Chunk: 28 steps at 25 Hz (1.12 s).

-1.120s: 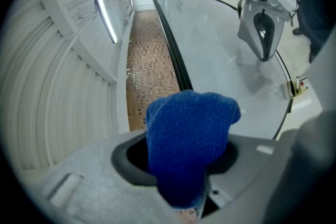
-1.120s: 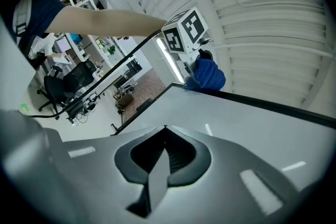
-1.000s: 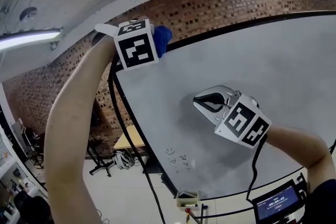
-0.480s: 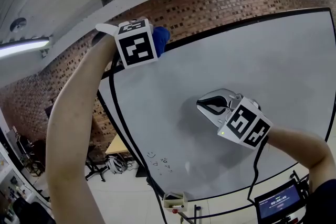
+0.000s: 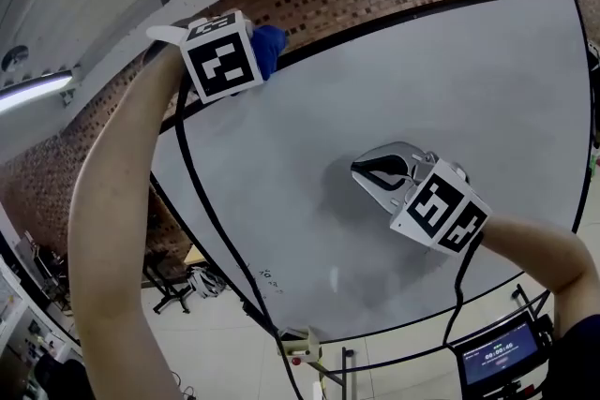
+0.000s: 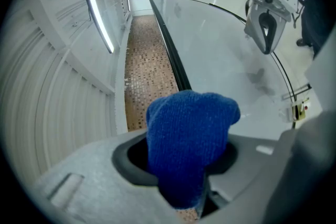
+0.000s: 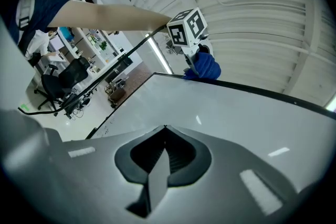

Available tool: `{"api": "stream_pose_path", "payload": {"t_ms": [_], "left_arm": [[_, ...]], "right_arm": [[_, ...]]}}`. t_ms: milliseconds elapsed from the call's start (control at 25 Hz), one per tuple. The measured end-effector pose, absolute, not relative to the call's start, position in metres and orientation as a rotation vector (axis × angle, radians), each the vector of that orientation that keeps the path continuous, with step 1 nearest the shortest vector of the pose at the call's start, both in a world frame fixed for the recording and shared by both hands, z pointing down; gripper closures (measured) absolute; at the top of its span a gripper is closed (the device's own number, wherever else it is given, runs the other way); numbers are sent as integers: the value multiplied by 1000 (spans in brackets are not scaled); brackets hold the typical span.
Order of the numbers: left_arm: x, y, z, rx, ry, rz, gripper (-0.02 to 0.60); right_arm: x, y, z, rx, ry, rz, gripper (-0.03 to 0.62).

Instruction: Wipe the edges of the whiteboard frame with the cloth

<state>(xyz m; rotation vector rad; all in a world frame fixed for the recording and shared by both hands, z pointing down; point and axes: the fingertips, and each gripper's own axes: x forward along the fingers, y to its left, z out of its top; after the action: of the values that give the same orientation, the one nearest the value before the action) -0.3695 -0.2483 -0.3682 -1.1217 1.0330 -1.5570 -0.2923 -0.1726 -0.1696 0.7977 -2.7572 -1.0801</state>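
Head view: the only writing on the board (image 5: 412, 98) is a few faint scribbles (image 5: 272, 275) near its lower left edge, too small to read. A screen (image 5: 497, 355) at the bottom right shows pale digits that are also unreadable. Each gripper carries a cube (image 5: 221, 57) with black-and-white square markers. The left gripper (image 5: 253, 56) is raised to the top left part of the black frame (image 5: 394, 17), and the blue cloth (image 5: 270, 44) sticks out of its tip against that top edge. The right gripper (image 5: 370, 175) is over the middle of the board, well apart from the cloth.

Left gripper view: the jaws are clamped on the cloth (image 6: 189, 139), a thick, fuzzy, deep-blue bundle that bulges out ahead of them. The top strip of the frame (image 6: 170, 50) runs away in front, with a brick wall (image 6: 147, 65) to its left and the white board surface to its right. A lit tube light (image 6: 100, 21) hangs above.

Right gripper view: the jaws are pressed together with nothing between them, pointing across the board. Far ahead the cloth (image 7: 206, 67) sits on the frame's top edge (image 7: 262, 91), under the left gripper's cube.
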Motion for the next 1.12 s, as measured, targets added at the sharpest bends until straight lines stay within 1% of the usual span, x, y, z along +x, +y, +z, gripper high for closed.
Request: {"api": "stream_pose_path", "payload": {"t_ms": [240,360,520,680,760,880,1000,1120], "left_arm": [[-323,-257,-374,-1105,1027,-1563,394],[-297,-242,-376,-1097,1031,-1539,396],[-281,-225,-374,-1111,1024,-1490,400],[-275,-250,-384,-1152,1061,-1460,403],[-270,-262,-388,-1220,1090,-1365,394],[-272,-260,-396,-1258,1163,-1137,385],[-276,-235,-395,-1305,1253,-818,379],[-273,-188,-368,-1389,1306,-463,379]], "right_arm": [[-247,-182,-165,828,-2769,-1042,585],[-225,-166,-154,843,-2775,-1030,585],[-221,-146,-137,862,-2819,-966,585],[-216,-177,-144,884,-2870,-898,585],[-209,-194,-147,909,-2882,-880,585],[-201,-205,-146,943,-2883,-870,585],[-190,-212,-134,975,-2863,-849,585],[-180,-223,-122,1008,-2862,-791,585]]}}
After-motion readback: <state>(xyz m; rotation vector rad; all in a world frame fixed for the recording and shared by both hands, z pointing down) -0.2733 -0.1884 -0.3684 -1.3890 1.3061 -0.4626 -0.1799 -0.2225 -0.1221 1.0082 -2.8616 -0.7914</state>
